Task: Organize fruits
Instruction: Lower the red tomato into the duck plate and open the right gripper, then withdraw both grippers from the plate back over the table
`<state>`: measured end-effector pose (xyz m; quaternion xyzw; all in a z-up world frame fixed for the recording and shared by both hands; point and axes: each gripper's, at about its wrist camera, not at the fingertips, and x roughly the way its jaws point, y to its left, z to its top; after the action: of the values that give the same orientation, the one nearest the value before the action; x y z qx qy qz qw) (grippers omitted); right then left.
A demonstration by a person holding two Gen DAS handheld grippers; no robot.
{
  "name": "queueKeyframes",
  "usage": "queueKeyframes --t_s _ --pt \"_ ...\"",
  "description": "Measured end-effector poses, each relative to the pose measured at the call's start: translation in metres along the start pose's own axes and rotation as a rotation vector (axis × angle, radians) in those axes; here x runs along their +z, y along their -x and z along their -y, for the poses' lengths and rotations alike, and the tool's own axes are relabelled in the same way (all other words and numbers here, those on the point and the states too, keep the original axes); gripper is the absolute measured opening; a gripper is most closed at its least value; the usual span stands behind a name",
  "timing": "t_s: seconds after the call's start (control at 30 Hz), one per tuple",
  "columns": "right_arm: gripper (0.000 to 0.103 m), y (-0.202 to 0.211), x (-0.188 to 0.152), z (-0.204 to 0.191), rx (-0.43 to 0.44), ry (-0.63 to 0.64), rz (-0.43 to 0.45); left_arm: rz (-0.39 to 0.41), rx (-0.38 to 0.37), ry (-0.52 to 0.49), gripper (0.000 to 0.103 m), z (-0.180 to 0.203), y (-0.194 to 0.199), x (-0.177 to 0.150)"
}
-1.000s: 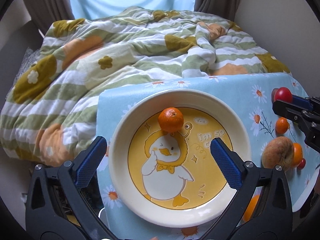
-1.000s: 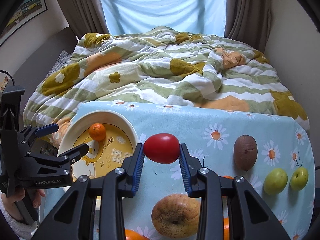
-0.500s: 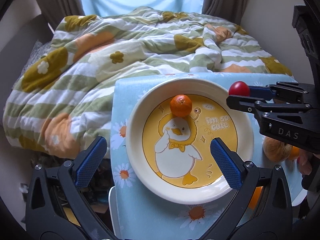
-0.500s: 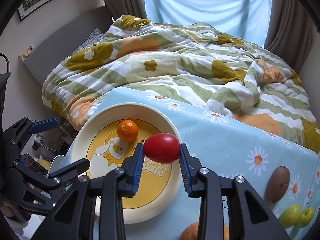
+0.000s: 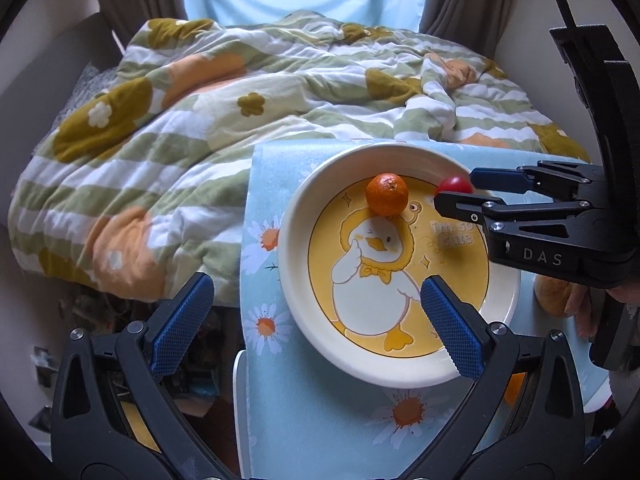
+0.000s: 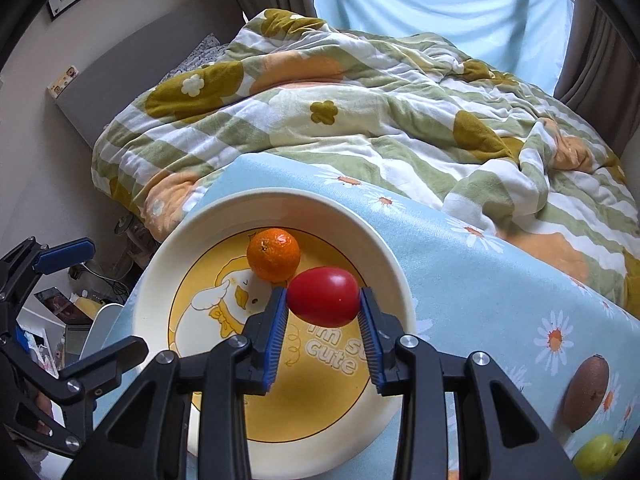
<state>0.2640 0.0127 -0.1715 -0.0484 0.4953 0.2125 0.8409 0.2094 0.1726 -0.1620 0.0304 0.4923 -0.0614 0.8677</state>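
Right gripper (image 6: pixel 323 322): its jaws have just been opening; the red tomato (image 6: pixel 323 296) sits between the blue pads, which look barely clear of its sides; contact cannot be told.
Left gripper (image 5: pixel 316 326): fingers spread wide, nothing between them, at the plate's near edge.
Red tomato: above the far right part of the plate (image 6: pixel 224 216), just beside the tangerine (image 6: pixel 273 255).
Tangerine: lies on the plate's far half, on the duck drawing's head.
Plate: at the left end of the daisy-printed cloth (image 6: pixel 480 272).
Other fruit: a brown fruit (image 6: pixel 586 392) and green fruit (image 6: pixel 596 454) toward the cloth's right edge.
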Motion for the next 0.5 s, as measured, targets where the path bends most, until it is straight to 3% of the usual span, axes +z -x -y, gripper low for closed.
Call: queueKeyframes --t_s 0.07,0.13,0.5 --pt "0.085 0.003 0.000 0.000 0.010 -0.003 0.019 0.003 0.005 0.006 0.103 -0.002 0.002 -0.002" --pt "0.096 0.006 0.000 0.001 0.017 -0.010 0.039 0.004 0.011 0.010 0.103 -0.002 0.004 -0.002" --pt "0.096 0.028 -0.002 0.002 -0.008 -0.056 0.053 0.031 0.007 0.014 0.103 -0.003 0.028 0.003"
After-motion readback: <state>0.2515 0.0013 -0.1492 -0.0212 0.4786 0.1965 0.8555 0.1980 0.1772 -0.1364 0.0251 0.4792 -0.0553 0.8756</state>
